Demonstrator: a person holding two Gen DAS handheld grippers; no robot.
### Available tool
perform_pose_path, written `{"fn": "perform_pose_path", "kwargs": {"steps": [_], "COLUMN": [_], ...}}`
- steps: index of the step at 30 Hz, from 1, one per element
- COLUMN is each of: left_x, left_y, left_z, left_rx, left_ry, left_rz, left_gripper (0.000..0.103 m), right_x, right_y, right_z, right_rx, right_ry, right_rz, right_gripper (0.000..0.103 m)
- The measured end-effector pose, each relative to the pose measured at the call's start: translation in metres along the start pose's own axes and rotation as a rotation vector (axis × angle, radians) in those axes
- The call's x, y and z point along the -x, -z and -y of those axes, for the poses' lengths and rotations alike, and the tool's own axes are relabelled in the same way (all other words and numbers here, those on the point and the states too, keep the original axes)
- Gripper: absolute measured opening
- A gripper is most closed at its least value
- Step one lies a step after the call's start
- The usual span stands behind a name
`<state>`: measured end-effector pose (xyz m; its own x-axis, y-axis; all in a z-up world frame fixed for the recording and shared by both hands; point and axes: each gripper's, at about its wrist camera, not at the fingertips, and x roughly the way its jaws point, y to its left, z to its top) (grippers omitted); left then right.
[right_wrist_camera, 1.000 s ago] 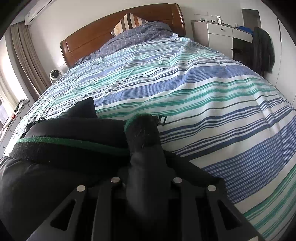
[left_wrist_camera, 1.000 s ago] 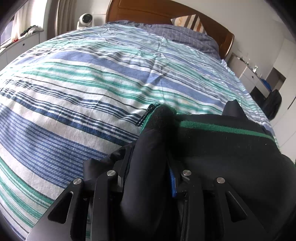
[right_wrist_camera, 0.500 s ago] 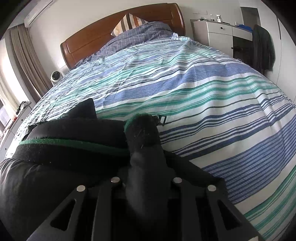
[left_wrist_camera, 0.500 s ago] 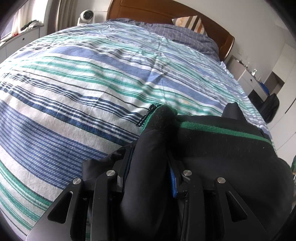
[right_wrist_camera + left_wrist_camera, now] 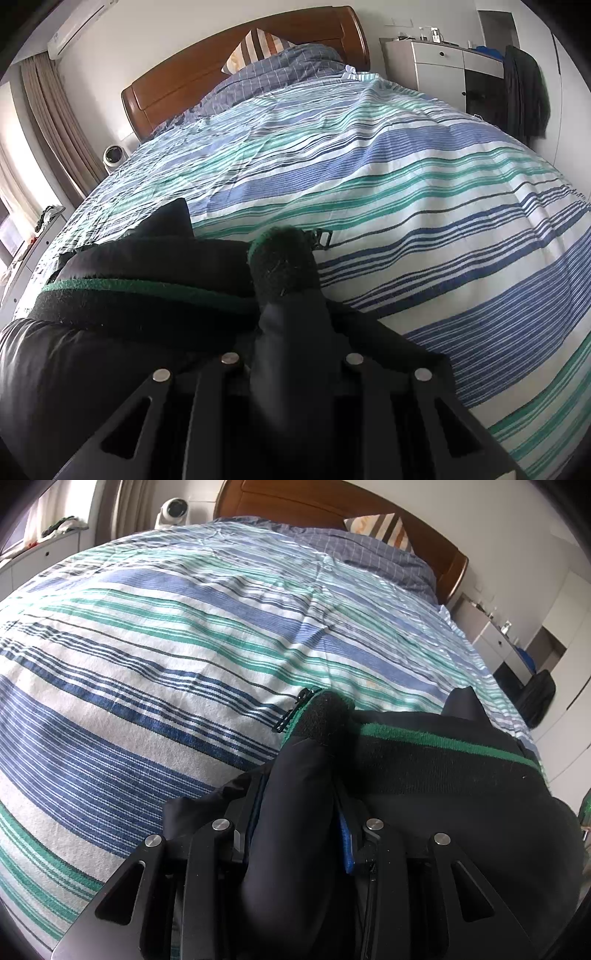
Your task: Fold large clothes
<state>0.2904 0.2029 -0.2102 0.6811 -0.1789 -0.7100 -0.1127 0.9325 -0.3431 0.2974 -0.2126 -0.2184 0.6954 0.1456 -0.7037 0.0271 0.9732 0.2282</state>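
Note:
A black jacket [image 5: 443, 812] with a green-striped knit hem [image 5: 436, 744] hangs stretched between both grippers above a striped bed [image 5: 166, 646]. My left gripper [image 5: 299, 786] is shut on a bunched corner of the jacket, its fingers buried in the cloth. Seen from the right wrist, the jacket [image 5: 92, 369] spreads to the left, its hem band [image 5: 140, 291] running across. My right gripper [image 5: 291, 325] is shut on the other corner, with the knit cuff end [image 5: 282, 258] poking out past the jaws. A zipper end [image 5: 291, 710] dangles by the left corner.
The bed's wooden headboard [image 5: 229, 74] and a striped pillow [image 5: 258, 46] lie at the far end. White drawers [image 5: 443, 70] and a dark hanging garment [image 5: 524, 92] stand to the right. A small white fan [image 5: 173, 511] and a curtain [image 5: 55, 122] are at the left.

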Motion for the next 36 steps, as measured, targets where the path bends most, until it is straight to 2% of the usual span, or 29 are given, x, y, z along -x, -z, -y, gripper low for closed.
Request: {"fn": "perform_pose_path", "kwargs": {"steps": [7,9,11,13,16,18,19,20,21,25,27,30,33,36], "left_x": [0.003,0.007,0.017,0.042,0.086,0.119,0.129,0.138,0.140,0.120,0.097,0.053,0.014,-0.003], "left_y": [-0.002,-0.003,-0.006,-0.009,-0.013,-0.016,-0.016,-0.017,-0.017,-0.008,-0.002,0.003,0.014,0.030], "left_z": [0.002,0.006,0.014,0.025,0.039,0.059,0.067,0.083,0.098,0.160,0.184,0.200,0.200,0.203], "left_rx": [-0.003,-0.013,-0.044,-0.086,-0.100,-0.122,-0.134,-0.152,-0.175,-0.280,-0.312,-0.296,-0.291,-0.361], "left_ry": [-0.009,-0.039,-0.081,-0.105,-0.026,0.003,0.024,0.064,0.098,0.183,0.194,0.155,0.109,0.078], "left_rz": [-0.011,-0.015,-0.032,-0.036,-0.003,0.035,0.044,0.042,0.020,-0.102,-0.129,-0.173,-0.217,-0.217], "left_gripper": [0.038,0.047,0.060,0.067,0.069,0.077,0.083,0.088,0.090,0.091,0.091,0.089,0.089,0.094], "right_x": [0.002,0.003,0.004,0.005,0.009,0.011,0.013,0.017,0.023,0.076,0.106,0.148,0.180,0.197], "right_y": [-0.002,-0.003,-0.005,-0.008,-0.013,-0.018,-0.021,-0.025,-0.029,-0.043,-0.042,-0.026,0.007,0.044], "right_z": [0.003,0.003,0.005,0.007,0.010,0.010,0.010,0.010,0.009,0.005,0.001,-0.006,-0.010,-0.007], "right_rx": [-0.010,-0.014,-0.023,-0.035,-0.055,-0.062,-0.064,-0.066,-0.065,-0.039,-0.008,0.041,0.054,0.031], "right_ry": [-0.016,-0.024,-0.040,-0.057,-0.087,-0.092,-0.092,-0.094,-0.095,-0.123,-0.149,-0.219,-0.310,-0.355], "right_rz": [-0.011,-0.014,-0.025,-0.039,-0.075,-0.114,-0.135,-0.147,-0.153,-0.072,-0.032,0.004,0.013,0.008], "right_gripper": [0.022,0.023,0.025,0.028,0.035,0.043,0.051,0.059,0.062,0.064,0.065,0.067,0.067,0.067]}}
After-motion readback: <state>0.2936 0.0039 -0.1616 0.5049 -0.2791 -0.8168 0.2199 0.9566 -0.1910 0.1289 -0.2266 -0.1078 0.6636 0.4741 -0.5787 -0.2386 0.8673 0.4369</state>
